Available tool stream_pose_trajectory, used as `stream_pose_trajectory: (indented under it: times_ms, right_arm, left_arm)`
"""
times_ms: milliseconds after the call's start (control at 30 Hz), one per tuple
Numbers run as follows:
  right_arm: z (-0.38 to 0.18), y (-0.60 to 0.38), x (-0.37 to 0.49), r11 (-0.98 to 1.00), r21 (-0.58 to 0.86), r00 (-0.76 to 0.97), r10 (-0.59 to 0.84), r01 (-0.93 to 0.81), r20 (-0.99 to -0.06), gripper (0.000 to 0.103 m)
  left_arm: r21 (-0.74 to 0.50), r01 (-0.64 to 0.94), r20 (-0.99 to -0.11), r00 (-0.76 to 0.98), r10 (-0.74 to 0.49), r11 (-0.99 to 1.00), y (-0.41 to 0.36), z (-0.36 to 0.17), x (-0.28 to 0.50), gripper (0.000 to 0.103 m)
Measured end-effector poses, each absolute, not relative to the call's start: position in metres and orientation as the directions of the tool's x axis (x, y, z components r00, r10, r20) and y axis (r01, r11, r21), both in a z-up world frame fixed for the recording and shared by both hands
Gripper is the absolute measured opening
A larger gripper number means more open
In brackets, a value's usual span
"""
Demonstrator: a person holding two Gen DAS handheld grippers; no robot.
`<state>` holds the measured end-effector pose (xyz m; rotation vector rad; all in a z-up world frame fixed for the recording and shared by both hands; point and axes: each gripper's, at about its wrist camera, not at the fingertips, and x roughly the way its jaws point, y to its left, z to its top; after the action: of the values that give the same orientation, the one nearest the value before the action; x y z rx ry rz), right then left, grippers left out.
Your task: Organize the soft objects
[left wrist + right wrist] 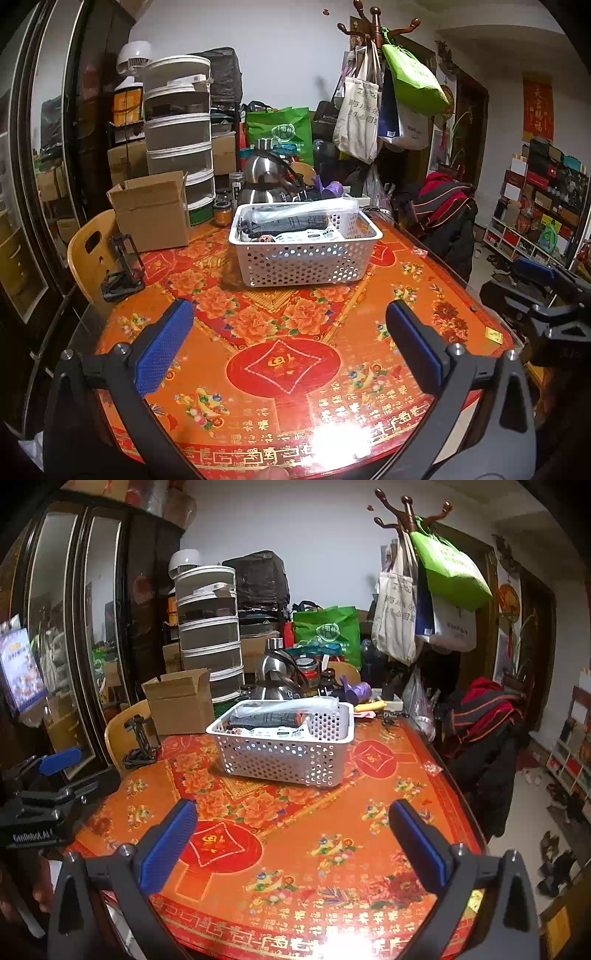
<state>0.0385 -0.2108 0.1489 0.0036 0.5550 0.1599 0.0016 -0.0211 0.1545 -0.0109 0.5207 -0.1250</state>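
Observation:
A white perforated basket (306,258) stands on the red and orange tablecloth, beyond both grippers; it also shows in the right wrist view (284,757). Inside lie dark folded cloth items (288,223) and white packaged soft items (314,234), partly under clear plastic. My left gripper (290,314) is open and empty, low over the table's near part. My right gripper (293,812) is open and empty, also short of the basket. Each gripper shows at the other view's edge: the right gripper in the left wrist view (543,288), the left gripper in the right wrist view (55,775).
An open cardboard box (151,214) and a black stand (123,266) sit at the table's left. A steel kettle (267,181), jars and clutter crowd the far edge. A yellow chair (88,258) stands left. A coat rack with bags (373,110) and a jacket-covered chair (443,214) stand right.

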Motion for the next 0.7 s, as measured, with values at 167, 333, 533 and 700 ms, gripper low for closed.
stream_pose_trajectory:
  times_ms: [167, 333, 533, 700]
  right_arm:
    - [0.150, -0.215, 0.042, 0.987, 0.060, 0.833, 0.157, -0.148, -0.531, 0.103]
    - [0.146, -0.210, 0.047, 0.986, 0.048, 0.825, 0.158, -0.158, -0.543, 0.103]
    - [0.145, -0.209, 0.048, 0.986, 0.053, 0.824, 0.163, -0.160, -0.543, 0.103]
    - [0.144, -0.211, 0.048, 0.987, 0.052, 0.824, 0.156, -0.152, -0.544, 0.103]
  left_arm:
    - [-0.043, 0.117, -0.497, 0.859, -0.123, 0.992, -0.026, 0.161, 0.005, 0.103]
    - [-0.046, 0.111, -0.506, 0.854, -0.119, 0.993, -0.025, 0.160, 0.016, 0.103]
    - [-0.043, 0.109, -0.505, 0.855, -0.116, 0.993, -0.022, 0.160, 0.021, 0.103]
    - [-0.045, 0.108, -0.506, 0.855, -0.116, 0.993, -0.023, 0.160, 0.020, 0.103]
